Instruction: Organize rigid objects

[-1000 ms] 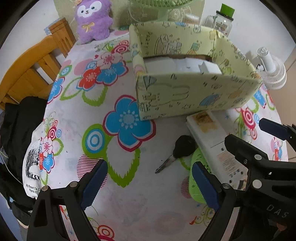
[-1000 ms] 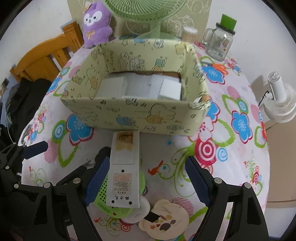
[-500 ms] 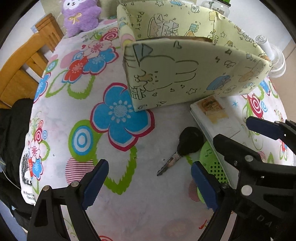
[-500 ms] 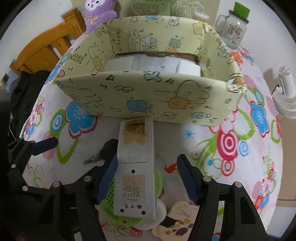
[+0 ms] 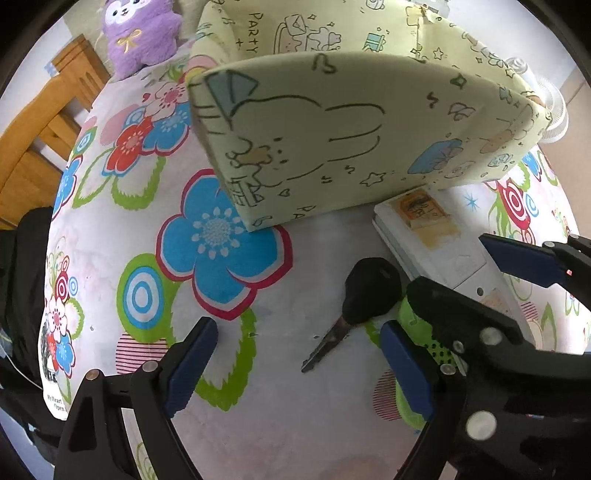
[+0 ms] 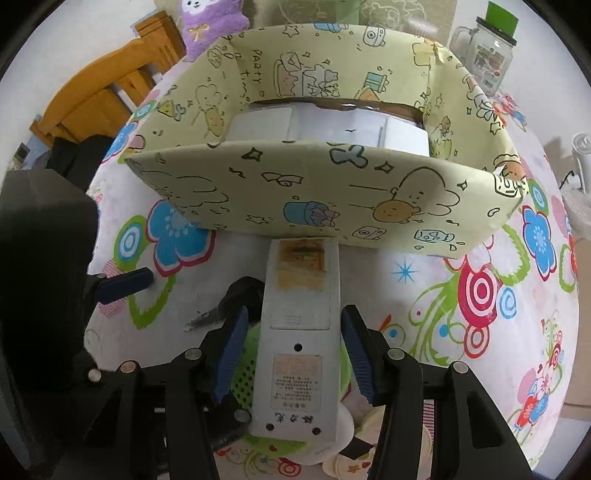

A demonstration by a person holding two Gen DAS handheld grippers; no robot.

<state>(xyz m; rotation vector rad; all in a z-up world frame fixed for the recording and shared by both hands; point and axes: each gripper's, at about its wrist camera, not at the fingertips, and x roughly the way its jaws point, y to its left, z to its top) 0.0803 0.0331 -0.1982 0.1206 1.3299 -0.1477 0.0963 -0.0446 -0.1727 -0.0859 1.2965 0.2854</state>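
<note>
Left gripper is held above a flowered tablecloth, jaws spread wide, nothing gripped. A black-headed key is seen between the fingers, toward the one at 4 o'clock, blade aimed at 7 o'clock. A white remote is laid at 3 o'clock, its far end touching a pale green box at 12. The right gripper is seen straddling the remote. A purple plush toy is noted at 11 o'clock.

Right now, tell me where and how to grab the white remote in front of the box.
Grip the white remote across its narrow width, pads on the two long edges near mid-body, coming from above. It lies flat, back up, one end on a green object, and is long and slim. The right gripper already straddles it, jaws closing; the pads look just short of contact.
</note>
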